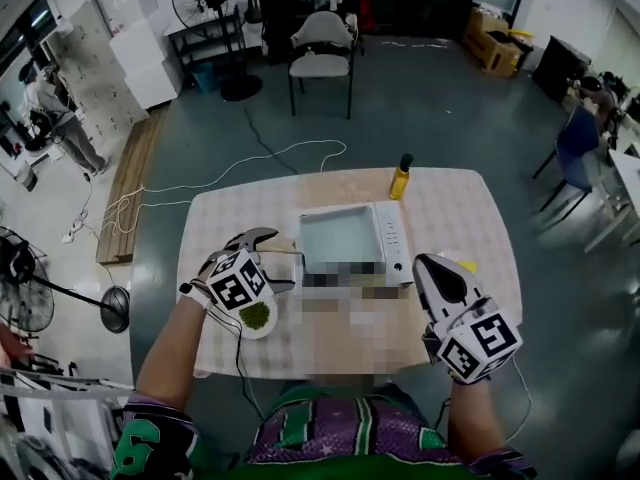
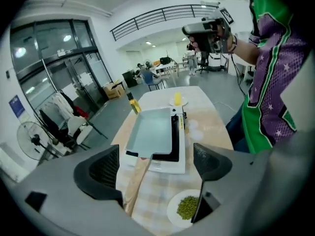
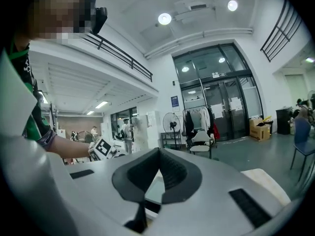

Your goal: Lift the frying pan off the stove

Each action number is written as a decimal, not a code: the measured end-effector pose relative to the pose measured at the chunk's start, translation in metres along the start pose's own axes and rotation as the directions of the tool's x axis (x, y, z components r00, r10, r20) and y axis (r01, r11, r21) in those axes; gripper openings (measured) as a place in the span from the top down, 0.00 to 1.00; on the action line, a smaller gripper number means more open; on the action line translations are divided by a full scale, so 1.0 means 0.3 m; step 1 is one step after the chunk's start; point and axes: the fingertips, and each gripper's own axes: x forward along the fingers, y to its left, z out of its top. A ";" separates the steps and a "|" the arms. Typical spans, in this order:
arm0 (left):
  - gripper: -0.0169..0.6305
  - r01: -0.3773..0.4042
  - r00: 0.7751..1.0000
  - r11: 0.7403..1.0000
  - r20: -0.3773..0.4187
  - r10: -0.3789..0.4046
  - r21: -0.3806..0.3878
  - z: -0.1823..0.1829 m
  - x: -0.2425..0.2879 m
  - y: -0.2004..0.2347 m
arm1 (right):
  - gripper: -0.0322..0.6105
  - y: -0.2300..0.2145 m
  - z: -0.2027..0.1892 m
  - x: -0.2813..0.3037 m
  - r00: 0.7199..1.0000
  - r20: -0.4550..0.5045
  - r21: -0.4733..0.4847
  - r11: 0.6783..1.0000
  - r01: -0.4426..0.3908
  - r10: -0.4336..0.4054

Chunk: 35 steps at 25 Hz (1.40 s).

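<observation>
My left gripper (image 2: 157, 167) sits wide open and empty, aimed at the handle (image 2: 134, 180) of the frying pan (image 2: 152, 131) to lift it off the stove (image 2: 170, 165); my right gripper (image 3: 158, 157) is closed on nothing.

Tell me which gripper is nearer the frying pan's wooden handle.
Left. The left gripper is at the handle, fingers open; the right gripper hangs right of the stove.

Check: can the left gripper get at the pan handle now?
Probably yes. The left gripper is open and the pan handle runs straight toward the gap between its jaws, nothing across it. The plate of peas sits off to the side.
</observation>
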 end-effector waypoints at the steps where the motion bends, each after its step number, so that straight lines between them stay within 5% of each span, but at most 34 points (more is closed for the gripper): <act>1: 0.23 0.037 0.999 0.999 0.010 -0.037 -0.022 -0.015 0.033 0.007 | 0.94 -0.002 -0.016 0.009 1.000 -0.006 -0.001 1.000 0.012 -0.012; 11: 0.23 0.207 0.972 0.978 -0.113 -0.205 0.009 -0.200 0.324 0.090 | 0.94 -0.029 -0.140 -0.001 0.984 -0.043 0.030 0.984 0.174 -0.173; 15: 0.23 0.266 0.937 0.963 -0.245 -0.248 0.045 -0.278 0.401 0.084 | 0.94 -0.037 -0.172 -0.043 0.974 -0.063 0.029 0.975 0.222 -0.220; 22: 0.23 0.330 0.897 0.944 -0.304 -0.321 -0.025 -0.298 0.468 0.056 | 0.94 -0.088 -0.174 -0.122 0.957 -0.068 0.030 0.959 0.283 -0.281; 29: 0.24 0.375 0.826 0.924 -0.425 -0.369 -0.074 -0.364 0.486 0.052 | 0.94 -0.116 -0.172 -0.149 0.953 -0.062 0.060 0.952 0.302 -0.298; 30: 0.27 0.389 0.815 0.919 -0.439 -0.377 -0.066 -0.373 0.489 0.048 | 0.94 -0.119 -0.179 -0.151 0.952 -0.062 0.063 0.950 0.305 -0.301; 32: 0.71 0.404 0.801 0.913 -0.463 -0.379 -0.049 -0.387 0.495 0.047 | 0.94 -0.131 -0.193 -0.155 0.949 -0.062 0.072 0.947 0.313 -0.309; 35: 0.73 0.408 0.791 0.910 -0.470 -0.391 -0.069 -0.382 0.497 0.048 | 0.94 -0.154 -0.203 -0.164 0.946 -0.058 0.097 0.941 0.323 -0.319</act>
